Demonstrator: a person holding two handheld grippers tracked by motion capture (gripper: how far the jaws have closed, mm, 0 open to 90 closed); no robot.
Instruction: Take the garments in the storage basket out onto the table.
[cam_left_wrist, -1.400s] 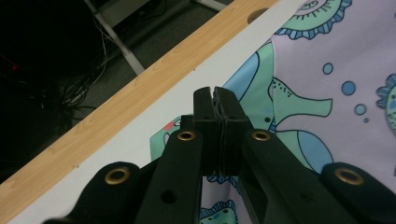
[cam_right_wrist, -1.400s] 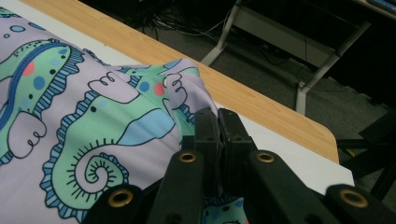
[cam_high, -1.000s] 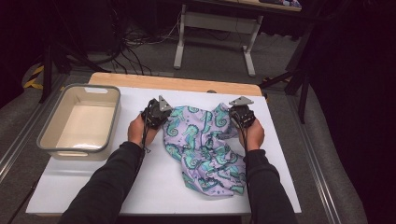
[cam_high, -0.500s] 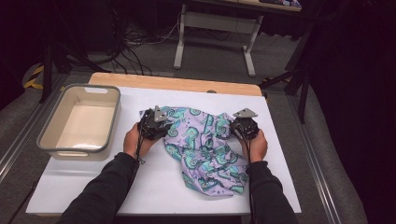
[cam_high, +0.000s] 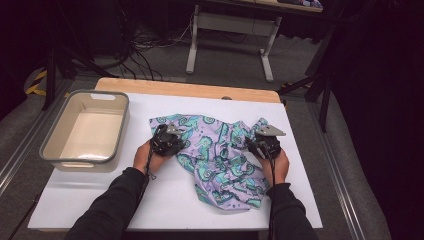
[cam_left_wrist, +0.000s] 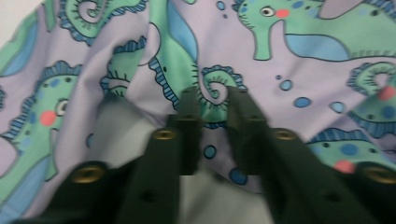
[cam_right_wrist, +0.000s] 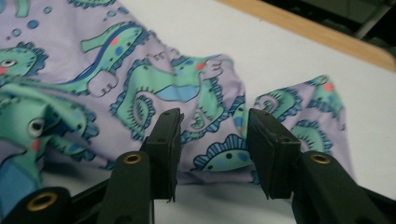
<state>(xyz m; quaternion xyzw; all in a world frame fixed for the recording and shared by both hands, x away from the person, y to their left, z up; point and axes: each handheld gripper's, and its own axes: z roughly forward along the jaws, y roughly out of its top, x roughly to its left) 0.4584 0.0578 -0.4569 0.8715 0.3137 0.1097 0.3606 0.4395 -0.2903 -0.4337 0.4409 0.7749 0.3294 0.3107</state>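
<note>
Lavender seahorse cloth (cam_high: 217, 162) lies crumpled mid-surface (cam_high: 165, 200), left hand-held gripper (cam_left_wrist: 212, 100) just pinched shut on a fold, right hand-held gripper (cam_right_wrist: 212, 123) half-open over the edge, so grab deep before lifting.

Both forearms reach in from the near edge of the table, in dark sleeves. The left gripper (cam_high: 170, 136) sits low, its jaws having just been closing; they now stand nearly together, seemingly pinching a fold of the cloth (cam_left_wrist: 299, 56). The right gripper (cam_high: 263, 139) points forward, jaws apart, cloth between them unpressed.
</note>
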